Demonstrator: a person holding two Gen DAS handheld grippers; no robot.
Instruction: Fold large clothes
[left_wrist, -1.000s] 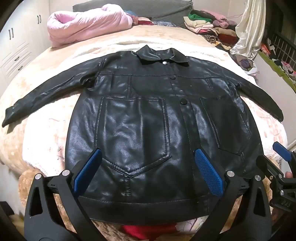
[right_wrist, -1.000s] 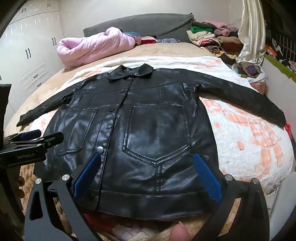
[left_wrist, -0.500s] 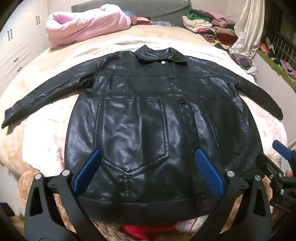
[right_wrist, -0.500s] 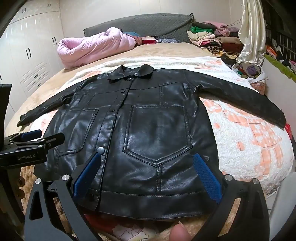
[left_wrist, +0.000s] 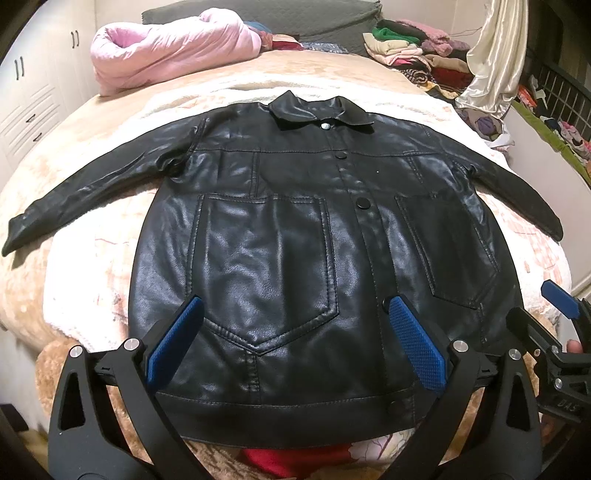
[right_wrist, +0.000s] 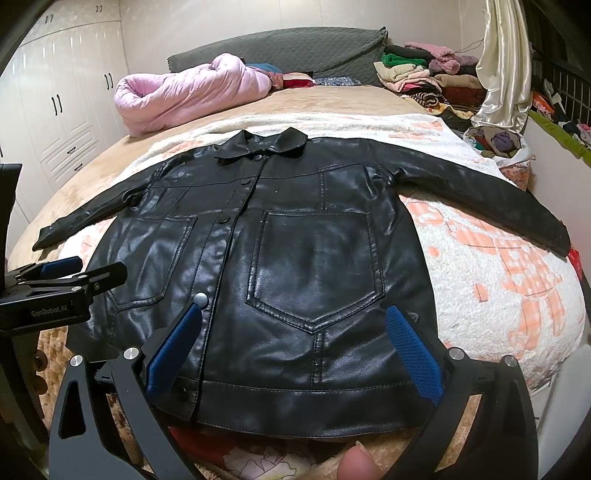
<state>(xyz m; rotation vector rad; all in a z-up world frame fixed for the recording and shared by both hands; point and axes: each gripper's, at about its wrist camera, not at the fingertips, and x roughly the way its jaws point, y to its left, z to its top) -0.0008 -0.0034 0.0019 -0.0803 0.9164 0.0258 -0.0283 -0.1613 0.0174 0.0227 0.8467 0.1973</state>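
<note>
The big bed with its fuzzy white and peach blanket (left_wrist: 92, 258) is soft and round on top, so anything pushed across it could bunch the blanket up underneath. On the blanket lies the shiny black leather-look jacket (left_wrist: 295, 240), flat, front side up and buttoned, with both long sleeves stretched out to the sides and its bottom edge close to the two tools. The jacket looks thick and slippery, so I think it could slide out of a pinch, or a folded part could spring back open. The far sleeve on the right (right_wrist: 480, 195) reaches near the side of the bed and might drop off when it is lifted. The left gripper (left_wrist: 291, 343) hangs just above the bottom of the jacket with its blue pads spread wide, holding nothing. The right gripper (right_wrist: 295, 350) is spread wide too, and empty. If a pad grabs only the top layer, the fold could come out crooked.
</note>
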